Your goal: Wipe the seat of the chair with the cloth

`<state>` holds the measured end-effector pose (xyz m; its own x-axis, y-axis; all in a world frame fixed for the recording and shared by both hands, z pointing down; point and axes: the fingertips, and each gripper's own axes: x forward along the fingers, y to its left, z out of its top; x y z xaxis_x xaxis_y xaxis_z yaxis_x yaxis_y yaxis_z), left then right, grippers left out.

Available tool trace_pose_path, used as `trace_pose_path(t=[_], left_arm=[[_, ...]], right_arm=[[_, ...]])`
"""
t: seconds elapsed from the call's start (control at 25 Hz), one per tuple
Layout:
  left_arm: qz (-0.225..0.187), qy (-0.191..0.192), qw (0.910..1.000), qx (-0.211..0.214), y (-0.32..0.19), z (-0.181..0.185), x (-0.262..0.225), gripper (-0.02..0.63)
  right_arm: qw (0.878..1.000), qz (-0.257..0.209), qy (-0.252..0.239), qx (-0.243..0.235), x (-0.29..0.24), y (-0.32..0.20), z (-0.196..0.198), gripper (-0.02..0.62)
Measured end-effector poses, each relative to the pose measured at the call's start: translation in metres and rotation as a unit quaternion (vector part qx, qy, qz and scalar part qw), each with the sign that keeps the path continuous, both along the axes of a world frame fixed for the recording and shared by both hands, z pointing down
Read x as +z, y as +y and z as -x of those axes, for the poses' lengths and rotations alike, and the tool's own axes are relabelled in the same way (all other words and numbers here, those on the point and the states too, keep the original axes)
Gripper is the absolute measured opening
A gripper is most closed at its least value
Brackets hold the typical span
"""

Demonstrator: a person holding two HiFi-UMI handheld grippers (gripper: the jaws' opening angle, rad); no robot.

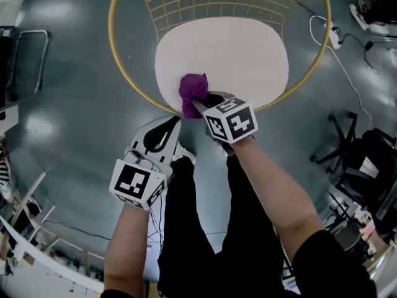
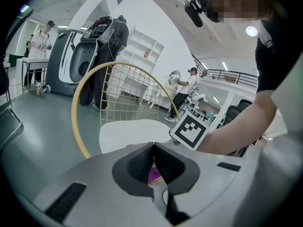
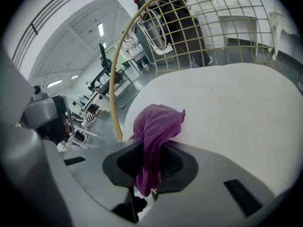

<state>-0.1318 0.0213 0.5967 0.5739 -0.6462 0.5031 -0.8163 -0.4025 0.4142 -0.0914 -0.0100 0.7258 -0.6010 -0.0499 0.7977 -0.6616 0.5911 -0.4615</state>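
Chair: a round chair stands on a grey floor in front of a standing person in black trousers; its white oval seat sits inside a gold hoop, and a gold wire back rises at the far side.
Cloth: a purple cloth, bunched into a lump, lies on the near edge of the seat, close to the hoop; its upper fold rests against the white surface of the seat, and its lower end hangs down between the jaws that hold it.
Right hand-held gripper: the right hand-held gripper is clenched on the cloth, 1 dark pad on each side of the fabric; it points down at the seat's near edge, with its marker cube facing the head camera.
Left hand-held gripper: the left hand-held gripper has its 2 jaws pressed together with nothing between them; it is held off the chair, over the floor, just beside the right one and near the person's leg, aimed toward the seat.
Surroundings: a white power strip with its cable lies on the floor to the right of the chair; a black office chair stands further right.
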Motion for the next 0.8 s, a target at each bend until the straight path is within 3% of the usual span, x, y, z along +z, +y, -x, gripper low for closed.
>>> trace_pose_path(t=[0.64,0.8], left_arm=[[0.000,0.000,0.9995,0.031,-0.021,-0.046,0.001,0.017],[0.003,-0.001,0.9991,0.043,-0.027,-0.069,0.002,0.017]], right_arm=[[0.998,-0.012,0.049,0.026,0.011,-0.023,-0.074,0.071],[0.997,-0.017,0.064,0.036,0.011,-0.033,-0.109,0.069]])
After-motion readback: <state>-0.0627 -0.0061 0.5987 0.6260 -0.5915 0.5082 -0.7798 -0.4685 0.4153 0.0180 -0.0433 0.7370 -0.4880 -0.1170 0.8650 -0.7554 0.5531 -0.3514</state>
